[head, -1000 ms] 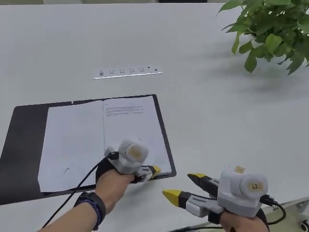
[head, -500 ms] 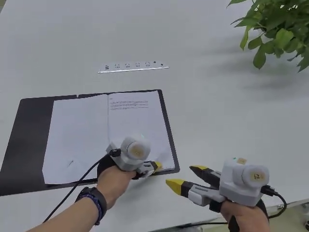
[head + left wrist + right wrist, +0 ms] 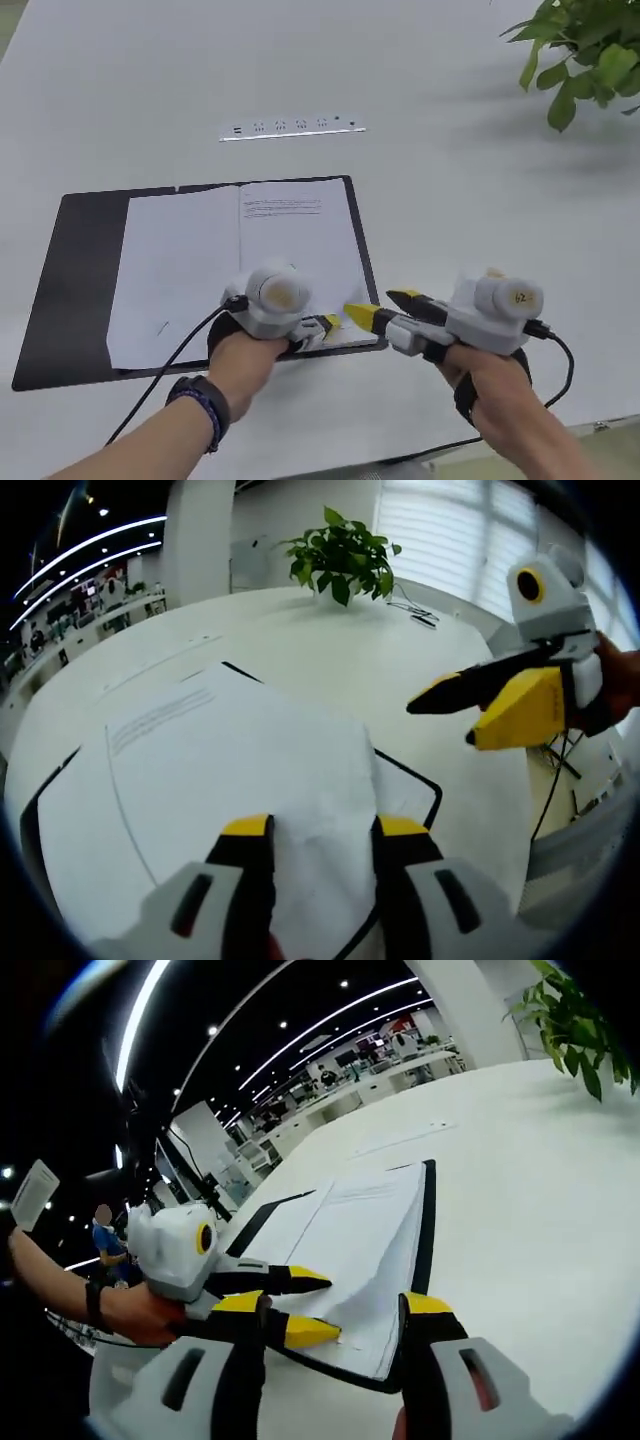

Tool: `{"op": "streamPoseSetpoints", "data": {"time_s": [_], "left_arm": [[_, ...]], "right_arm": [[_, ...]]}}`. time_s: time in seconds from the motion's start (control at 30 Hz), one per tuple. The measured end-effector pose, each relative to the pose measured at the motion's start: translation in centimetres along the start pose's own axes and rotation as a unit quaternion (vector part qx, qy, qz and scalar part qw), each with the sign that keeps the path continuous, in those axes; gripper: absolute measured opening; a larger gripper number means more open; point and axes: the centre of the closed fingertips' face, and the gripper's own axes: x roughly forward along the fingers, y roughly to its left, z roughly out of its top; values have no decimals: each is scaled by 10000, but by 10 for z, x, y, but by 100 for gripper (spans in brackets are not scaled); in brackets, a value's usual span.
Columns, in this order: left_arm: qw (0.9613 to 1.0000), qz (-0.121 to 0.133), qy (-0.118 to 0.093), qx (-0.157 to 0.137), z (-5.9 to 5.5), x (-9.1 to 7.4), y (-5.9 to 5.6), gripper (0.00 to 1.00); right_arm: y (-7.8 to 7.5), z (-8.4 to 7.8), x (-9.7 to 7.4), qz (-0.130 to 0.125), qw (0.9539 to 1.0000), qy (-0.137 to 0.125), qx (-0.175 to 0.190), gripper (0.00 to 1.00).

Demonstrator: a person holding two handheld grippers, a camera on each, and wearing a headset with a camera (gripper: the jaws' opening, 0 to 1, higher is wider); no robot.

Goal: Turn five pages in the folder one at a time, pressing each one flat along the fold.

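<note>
The black folder (image 3: 80,270) lies open on the white table, a white page (image 3: 300,255) with a few printed lines on its right half. My left gripper (image 3: 322,327) sits at the page's lower right corner. In the left gripper view it (image 3: 322,830) is open, with the page (image 3: 250,770) running between its jaws. My right gripper (image 3: 385,308) is open just right of that corner, its tips pointing left at the folder's edge. In the right gripper view it (image 3: 338,1310) faces the left gripper's yellow fingertips (image 3: 312,1332) and the page (image 3: 375,1230).
A flush socket strip (image 3: 290,127) is set in the table beyond the folder. A green plant (image 3: 590,45) stands at the far right. Cables trail from both grippers toward the table's near edge (image 3: 600,425).
My right gripper has moved left and up, from the table's front edge to the folder's lower right corner. The left gripper has stayed at that corner. The head camera has shifted.
</note>
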Motion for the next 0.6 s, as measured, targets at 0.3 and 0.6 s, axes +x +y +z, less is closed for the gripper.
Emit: {"op": "streamPoseSetpoints", "data": {"time_s": [0.3, 0.6], "left_arm": [[9998, -12, -21, -192, -3, -6, 5, 30], [9992, 36, -66, -390, -7, -11, 5, 30]], "right_arm": [[0, 5, 39, 207, 9988, 29, 448, 48], [5, 7, 42, 342, 9984, 5, 451, 38]]}}
